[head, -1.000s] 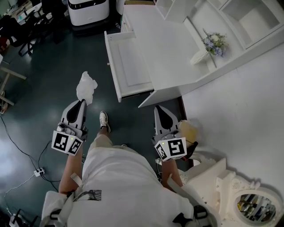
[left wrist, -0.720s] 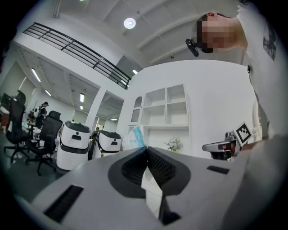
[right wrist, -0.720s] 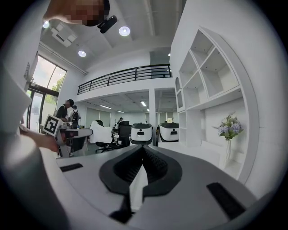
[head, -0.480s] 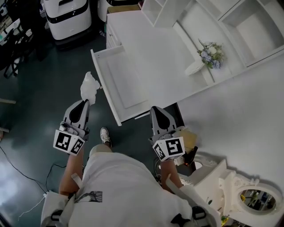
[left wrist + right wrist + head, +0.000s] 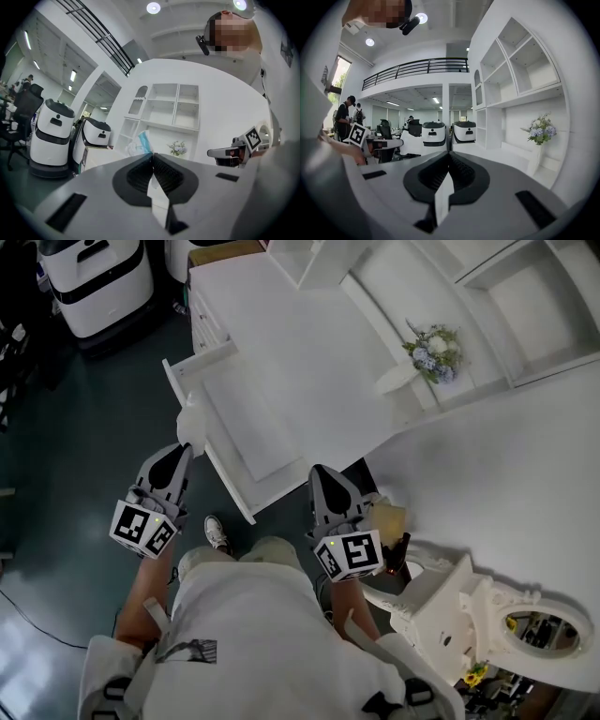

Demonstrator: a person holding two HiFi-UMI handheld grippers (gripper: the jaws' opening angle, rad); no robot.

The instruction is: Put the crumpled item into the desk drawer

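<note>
A crumpled white item [image 5: 191, 424] sticks out past the tip of my left gripper [image 5: 183, 450], which is shut on it. It hangs at the front left corner of the open white desk drawer [image 5: 246, 432]. In the left gripper view the crumpled item [image 5: 140, 142] shows white and pale blue just beyond the closed jaws of the left gripper [image 5: 152, 157]. My right gripper [image 5: 317, 472] is shut with nothing in it, below the drawer's near end, level with the left one. Its jaws meet in the right gripper view [image 5: 449, 154].
The white desk [image 5: 309, 334] carries a shelf unit [image 5: 487, 296] and a vase of flowers [image 5: 429, 345]. Two white machines [image 5: 94, 282] stand on the dark floor at the far left. An ornate white piece with a mirror [image 5: 506, 620] stands at the lower right.
The person has stepped toward the desk, so the drawer and desk slid down-left in the head view. The crumpled item has gone from over the floor to the drawer's front corner. Both grippers stay shut.
</note>
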